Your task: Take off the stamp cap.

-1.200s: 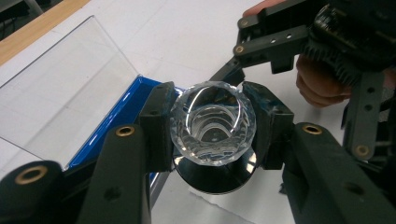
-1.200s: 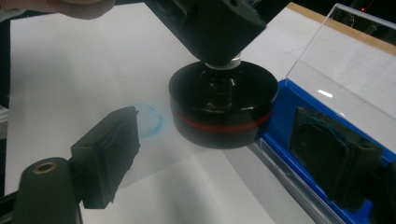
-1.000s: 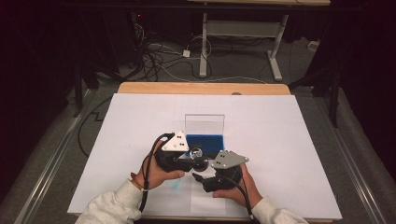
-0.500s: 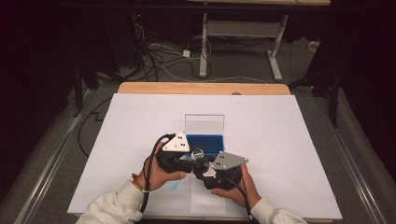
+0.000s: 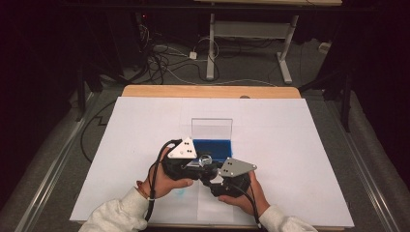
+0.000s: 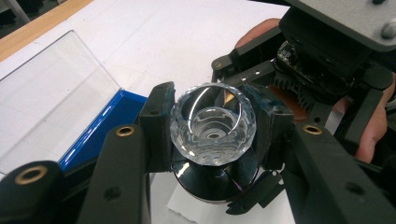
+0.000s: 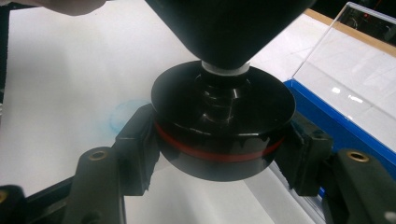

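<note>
A clear faceted crystal knob [image 6: 212, 123] sits on top of a round black base [image 6: 215, 182] with a red band. My left gripper [image 6: 212, 130] is shut on the crystal, a pad on each side. My right gripper [image 7: 219, 140] has just been closing and now grips the black base [image 7: 224, 107] by its red-banded rim from below. In the high view the two grippers meet nose to nose at the crystal [image 5: 206, 158], just in front of the blue box. The left gripper [image 5: 203, 159] comes in from the left, and the right gripper [image 5: 211, 173] from the lower right.
A shallow blue box [image 5: 217, 146] with an upright clear lid [image 5: 212, 128] stands just beyond the grippers on the white sheet [image 5: 290, 145]. A faint blue smear [image 5: 181, 192] marks the paper near the left hand. Cables lie on the floor beyond the table's wooden far edge [image 5: 208, 91].
Both hands stay where they were. In the high view the right gripper now sits snug against the piece held by the left one.
</note>
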The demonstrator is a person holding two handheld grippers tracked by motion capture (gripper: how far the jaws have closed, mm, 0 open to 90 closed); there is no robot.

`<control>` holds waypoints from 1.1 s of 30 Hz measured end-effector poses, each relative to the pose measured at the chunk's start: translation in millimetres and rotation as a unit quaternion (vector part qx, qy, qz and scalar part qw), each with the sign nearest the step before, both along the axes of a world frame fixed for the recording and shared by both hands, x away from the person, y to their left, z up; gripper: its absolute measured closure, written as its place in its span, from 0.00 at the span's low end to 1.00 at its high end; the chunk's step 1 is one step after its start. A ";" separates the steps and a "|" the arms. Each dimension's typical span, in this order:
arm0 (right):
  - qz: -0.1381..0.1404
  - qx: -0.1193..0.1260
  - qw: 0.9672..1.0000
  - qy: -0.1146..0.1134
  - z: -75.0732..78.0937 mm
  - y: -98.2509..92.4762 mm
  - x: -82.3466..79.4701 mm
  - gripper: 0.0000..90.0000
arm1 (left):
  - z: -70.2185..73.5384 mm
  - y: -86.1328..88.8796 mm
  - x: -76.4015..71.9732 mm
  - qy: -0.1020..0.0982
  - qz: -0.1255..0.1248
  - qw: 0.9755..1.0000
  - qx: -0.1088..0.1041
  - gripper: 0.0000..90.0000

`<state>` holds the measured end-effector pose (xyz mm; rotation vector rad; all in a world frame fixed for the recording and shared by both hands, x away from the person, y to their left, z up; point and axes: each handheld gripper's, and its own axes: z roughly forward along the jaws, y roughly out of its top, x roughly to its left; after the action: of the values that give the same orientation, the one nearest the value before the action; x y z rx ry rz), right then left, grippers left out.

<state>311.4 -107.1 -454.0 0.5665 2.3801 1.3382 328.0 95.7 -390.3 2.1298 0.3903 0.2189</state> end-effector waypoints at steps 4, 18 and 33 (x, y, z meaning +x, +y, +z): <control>0.005 0.001 1.000 -0.002 1.7 -1.3 -1.2 0.43 | 1.2 1.0 -0.3 0.003 -0.004 1.000 -0.005 0.61; 0.007 -0.043 0.999 -0.024 10.2 -1.9 -7.4 0.43 | 3.1 2.1 0.2 0.027 -0.008 1.000 -0.008 0.61; 0.005 -0.073 0.997 -0.032 9.7 -0.4 -11.7 0.43 | 2.5 0.0 -1.9 0.012 -0.027 0.999 0.025 0.61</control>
<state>299.8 -107.5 -444.3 0.4645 2.4065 1.1568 326.2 95.7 -387.8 2.1905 0.3434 0.1736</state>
